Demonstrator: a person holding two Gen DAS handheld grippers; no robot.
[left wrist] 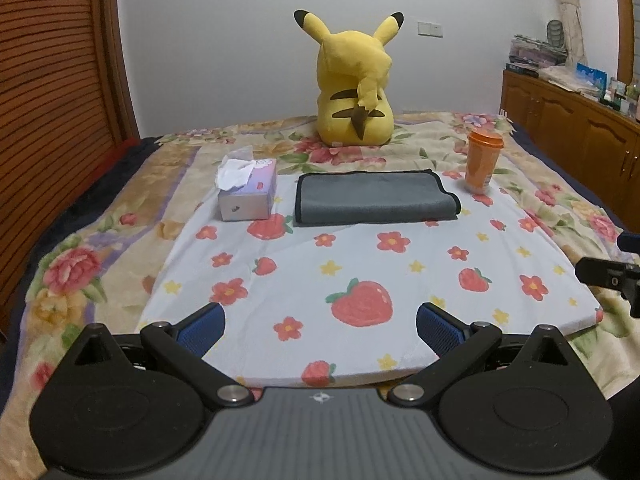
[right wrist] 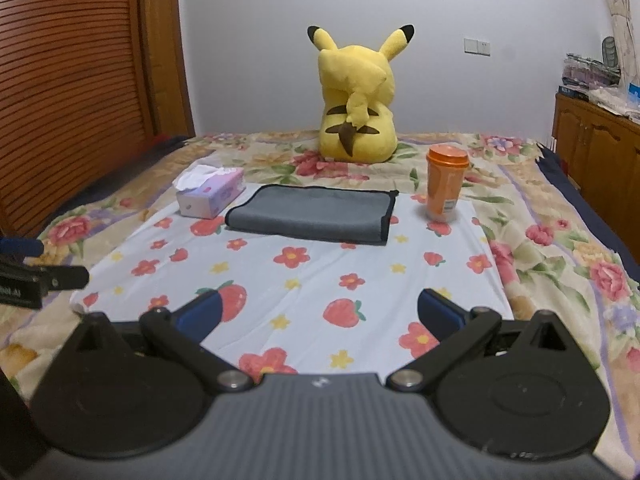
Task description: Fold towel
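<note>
A grey towel [left wrist: 374, 198] with a black hem lies folded flat at the far end of the white strawberry-print board [left wrist: 360, 276]; it also shows in the right wrist view [right wrist: 314, 212]. My left gripper [left wrist: 320, 326] is open and empty, hovering over the board's near edge, well short of the towel. My right gripper [right wrist: 320, 314] is open and empty, also over the near part of the board [right wrist: 304, 280]. Each gripper shows at the edge of the other's view, the right one [left wrist: 610, 276] and the left one [right wrist: 38, 274].
A tissue box [left wrist: 248, 190] stands left of the towel and an orange lidded cup [left wrist: 482, 162] right of it. A yellow Pikachu plush [left wrist: 354, 80] sits behind on the floral bedspread [left wrist: 100, 240]. A wooden cabinet [left wrist: 572, 128] stands at the right and a slatted wooden panel [left wrist: 52, 80] at the left.
</note>
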